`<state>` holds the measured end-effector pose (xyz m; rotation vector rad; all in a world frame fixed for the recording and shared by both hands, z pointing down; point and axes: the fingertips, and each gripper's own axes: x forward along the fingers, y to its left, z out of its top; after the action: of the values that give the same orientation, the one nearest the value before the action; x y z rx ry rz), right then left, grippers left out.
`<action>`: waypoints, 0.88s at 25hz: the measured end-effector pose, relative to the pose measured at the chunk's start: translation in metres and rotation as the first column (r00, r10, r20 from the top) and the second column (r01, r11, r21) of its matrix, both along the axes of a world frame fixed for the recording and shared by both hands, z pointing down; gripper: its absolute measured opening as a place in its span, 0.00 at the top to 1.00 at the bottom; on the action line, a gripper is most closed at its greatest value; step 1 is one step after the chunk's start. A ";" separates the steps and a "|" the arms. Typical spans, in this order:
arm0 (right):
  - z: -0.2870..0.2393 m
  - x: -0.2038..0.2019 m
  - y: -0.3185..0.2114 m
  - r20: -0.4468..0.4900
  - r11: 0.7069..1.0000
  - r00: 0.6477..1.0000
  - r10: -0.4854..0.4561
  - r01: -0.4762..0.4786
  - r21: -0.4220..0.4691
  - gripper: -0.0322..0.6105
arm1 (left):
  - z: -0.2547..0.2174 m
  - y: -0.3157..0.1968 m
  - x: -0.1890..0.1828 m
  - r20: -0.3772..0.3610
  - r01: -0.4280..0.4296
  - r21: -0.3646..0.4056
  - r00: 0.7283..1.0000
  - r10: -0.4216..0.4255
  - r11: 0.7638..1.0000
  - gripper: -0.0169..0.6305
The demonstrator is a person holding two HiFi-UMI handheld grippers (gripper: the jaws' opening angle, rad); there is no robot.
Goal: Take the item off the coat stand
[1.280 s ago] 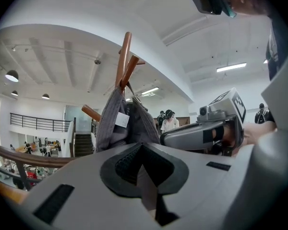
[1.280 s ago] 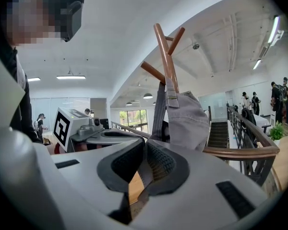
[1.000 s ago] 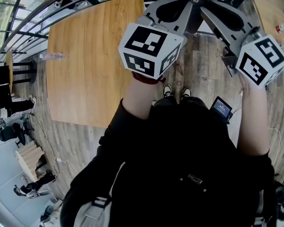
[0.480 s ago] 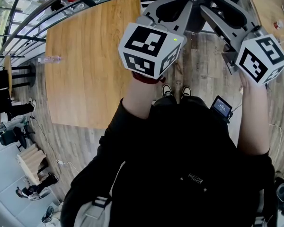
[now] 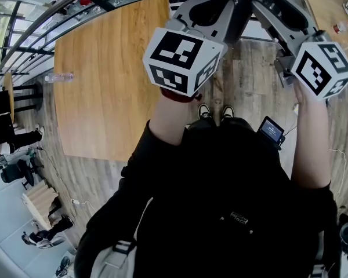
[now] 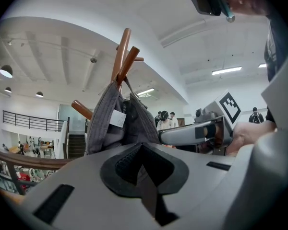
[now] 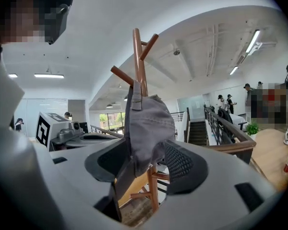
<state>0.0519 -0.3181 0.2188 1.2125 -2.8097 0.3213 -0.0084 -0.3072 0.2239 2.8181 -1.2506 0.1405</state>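
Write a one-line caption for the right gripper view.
Grey cap on coat stand, between the right gripper's jaws, which have just been opening.

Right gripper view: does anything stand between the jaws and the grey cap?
Nothing visible does. The grey cap hangs between the right gripper's jaws, which have just been opening; the coat stand is behind it.
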 end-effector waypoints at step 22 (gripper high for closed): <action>0.016 -0.010 -0.033 0.007 0.996 1.000 0.027 -0.026 -0.085 0.81 | 0.005 -0.006 -0.023 0.004 0.016 -0.019 1.000 -0.016 1.000 0.98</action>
<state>0.0416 -0.3509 0.2349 1.2336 -2.7574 0.4437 -0.0310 -0.3134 0.2288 2.7920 -1.2653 0.1561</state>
